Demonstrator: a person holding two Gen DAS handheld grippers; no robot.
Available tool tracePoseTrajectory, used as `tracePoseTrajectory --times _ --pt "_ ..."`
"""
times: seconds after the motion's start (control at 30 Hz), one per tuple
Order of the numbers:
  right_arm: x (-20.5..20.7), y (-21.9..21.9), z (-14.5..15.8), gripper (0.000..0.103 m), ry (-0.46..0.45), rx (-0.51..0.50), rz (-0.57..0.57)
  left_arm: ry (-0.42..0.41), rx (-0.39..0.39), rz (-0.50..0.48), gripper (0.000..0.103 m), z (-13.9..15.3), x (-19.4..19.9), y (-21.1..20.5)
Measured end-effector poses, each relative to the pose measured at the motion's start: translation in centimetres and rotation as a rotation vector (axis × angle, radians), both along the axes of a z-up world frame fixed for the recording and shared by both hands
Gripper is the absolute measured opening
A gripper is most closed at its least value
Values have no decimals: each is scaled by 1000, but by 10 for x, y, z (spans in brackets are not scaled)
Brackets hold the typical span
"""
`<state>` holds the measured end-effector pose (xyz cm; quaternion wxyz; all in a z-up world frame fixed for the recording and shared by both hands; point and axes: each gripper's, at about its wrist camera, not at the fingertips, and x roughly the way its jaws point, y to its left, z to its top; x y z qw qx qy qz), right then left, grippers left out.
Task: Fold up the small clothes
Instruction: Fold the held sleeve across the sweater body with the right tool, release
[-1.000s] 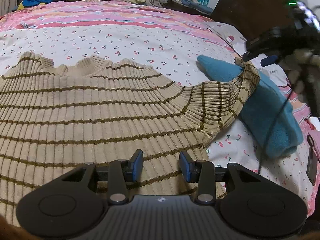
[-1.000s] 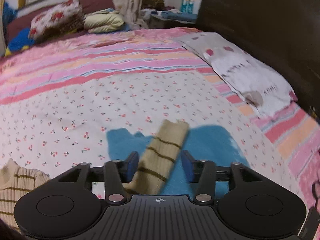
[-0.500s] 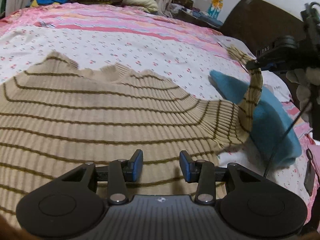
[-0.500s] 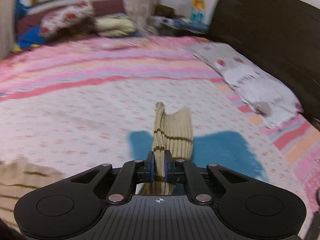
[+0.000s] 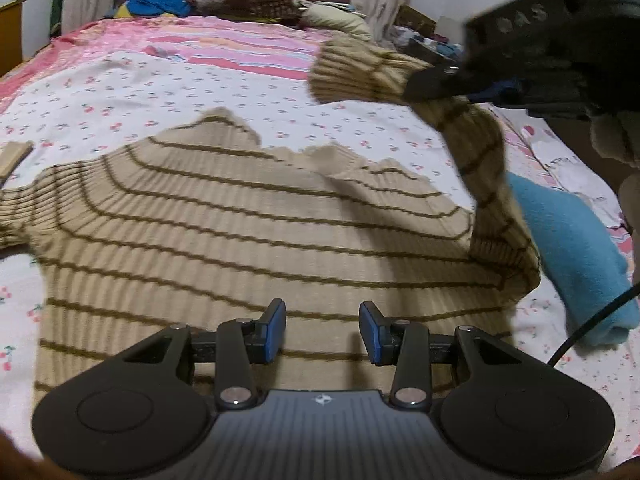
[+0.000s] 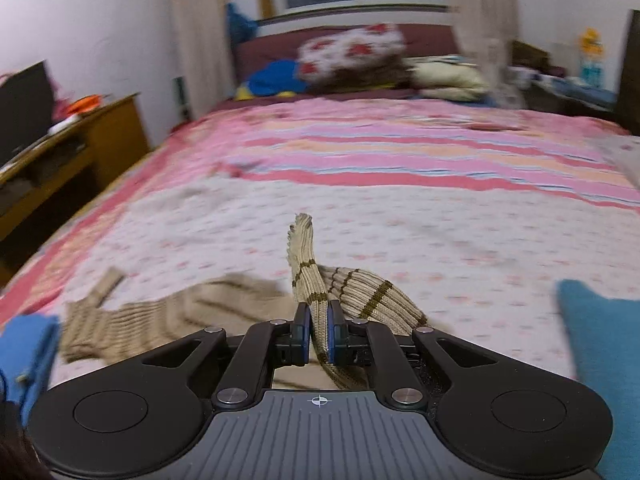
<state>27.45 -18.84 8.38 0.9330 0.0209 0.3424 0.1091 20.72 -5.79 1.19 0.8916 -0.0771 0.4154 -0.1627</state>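
A beige ribbed sweater with brown stripes [image 5: 248,232] lies flat on the bed. My left gripper [image 5: 322,330] is open and hovers low over its lower body. My right gripper [image 6: 319,334] is shut on the sweater's right sleeve [image 6: 316,300]. In the left wrist view the right gripper [image 5: 436,82] holds that sleeve [image 5: 476,152] lifted above the sweater's right shoulder, the cuff hanging free. The sweater's body [image 6: 172,316] also shows at lower left in the right wrist view.
A folded blue garment [image 5: 568,248] lies on the bed right of the sweater; it also shows in the right wrist view [image 6: 604,344]. The bed has a cherry-print and pink striped sheet [image 5: 200,72]. Pillows [image 6: 352,48] lie at the far end. A wooden cabinet [image 6: 60,148] stands left.
My right gripper closed on the sleeve, lifted it off the blue garment and carried it up and left over the sweater. The left gripper stayed open over the sweater's body.
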Motion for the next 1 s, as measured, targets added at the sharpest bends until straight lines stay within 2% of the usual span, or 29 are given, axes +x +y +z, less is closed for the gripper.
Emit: tracePoseTrajectory --times 0.3,0.33,0.37,0.53,0.67,0.73,0.83,1.0 --pt "6 60 -25 8 51 36 143 -1 29 65 46 -5 -5 28" --pt "5 64 -29 12 58 41 154 -1 32 68 46 -5 -6 30" --pt "5 67 -33 15 69 51 169 0 32 72 46 -6 -7 32" --pt "-8 61 -33 15 60 82 195 -1 40 85 46 -8 -11 38" --pt "-24 33 -30 16 32 76 140 -4 31 95 46 -9 -13 44" --pt "-34 11 -36 17 28 41 72 -5 29 105 46 -10 -14 46" --pt "-47 -24 -54 17 48 -37 -54 -10 31 124 46 -10 -14 49" --pt "-52 -69 -90 19 130 -102 -214 -37 28 144 46 -6 -11 51"
